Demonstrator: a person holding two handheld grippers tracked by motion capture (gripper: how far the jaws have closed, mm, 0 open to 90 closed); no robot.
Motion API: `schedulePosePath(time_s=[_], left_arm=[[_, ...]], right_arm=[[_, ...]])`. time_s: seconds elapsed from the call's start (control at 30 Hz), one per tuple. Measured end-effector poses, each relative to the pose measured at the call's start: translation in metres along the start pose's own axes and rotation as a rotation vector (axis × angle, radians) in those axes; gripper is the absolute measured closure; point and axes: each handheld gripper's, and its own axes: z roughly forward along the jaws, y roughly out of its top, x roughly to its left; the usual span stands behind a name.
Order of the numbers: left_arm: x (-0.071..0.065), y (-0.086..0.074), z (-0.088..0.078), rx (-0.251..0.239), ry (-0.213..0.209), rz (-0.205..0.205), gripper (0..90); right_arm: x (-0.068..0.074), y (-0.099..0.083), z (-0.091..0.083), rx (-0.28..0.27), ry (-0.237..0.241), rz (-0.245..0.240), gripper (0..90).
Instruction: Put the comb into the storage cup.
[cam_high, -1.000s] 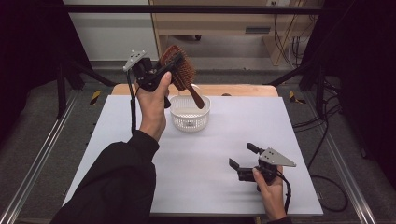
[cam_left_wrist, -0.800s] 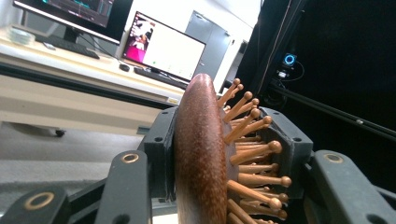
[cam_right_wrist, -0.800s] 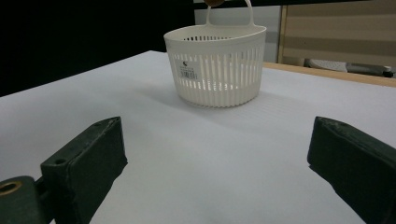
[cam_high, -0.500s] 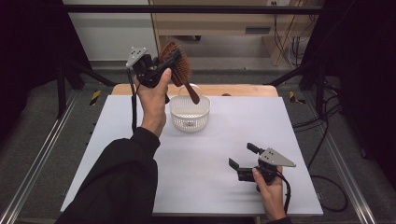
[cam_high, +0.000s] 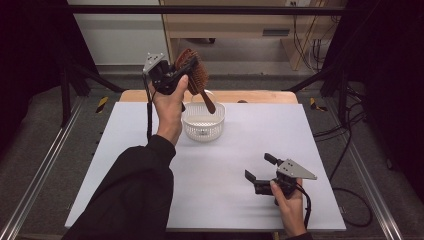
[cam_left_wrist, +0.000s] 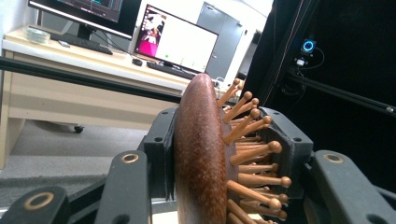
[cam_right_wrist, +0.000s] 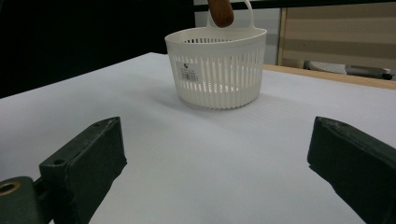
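Two grippers working. We are holding left gripper (cam_high: 176, 76) aloft, jaws clamping wooden hairbrush (cam_high: 194, 79) by head, smooth back against one jaw, bristle pins against other; handle (cam_high: 208, 102) slanting down from jaws toward white basket (cam_high: 203, 125). We are resting right gripper (cam_high: 260, 168) on white table (cam_high: 230, 170), jaws standing wide apart, nothing between, basket straight ahead of them.
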Motion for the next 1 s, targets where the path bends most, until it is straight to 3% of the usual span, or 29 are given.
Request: schedulePosePath(time_s=[0.2, 0.4, 0.63, 1.0], left_arm=[[0.004, -0.006, 0.005, 0.019, 0.023, 0.008, 50.4], [0.007, -0.01, 0.006, 0.022, 0.029, -0.011, 50.4], [0.01, -0.016, 0.006, 0.035, 0.051, -0.01, 50.4], [0.007, -0.036, 0.01, 0.059, 0.047, -0.022, 50.3]], right_arm=[[0.0, 0.0, -0.001, 0.002, -0.014, -0.014, 4.6], [0.0, 0.0, -0.001, -0.004, -0.037, -0.033, 5.2], [0.0, 0.0, -0.002, -0.004, -0.035, -0.039, 5.2], [0.0, 0.0, -0.003, -0.003, -0.039, -0.034, 5.2]])
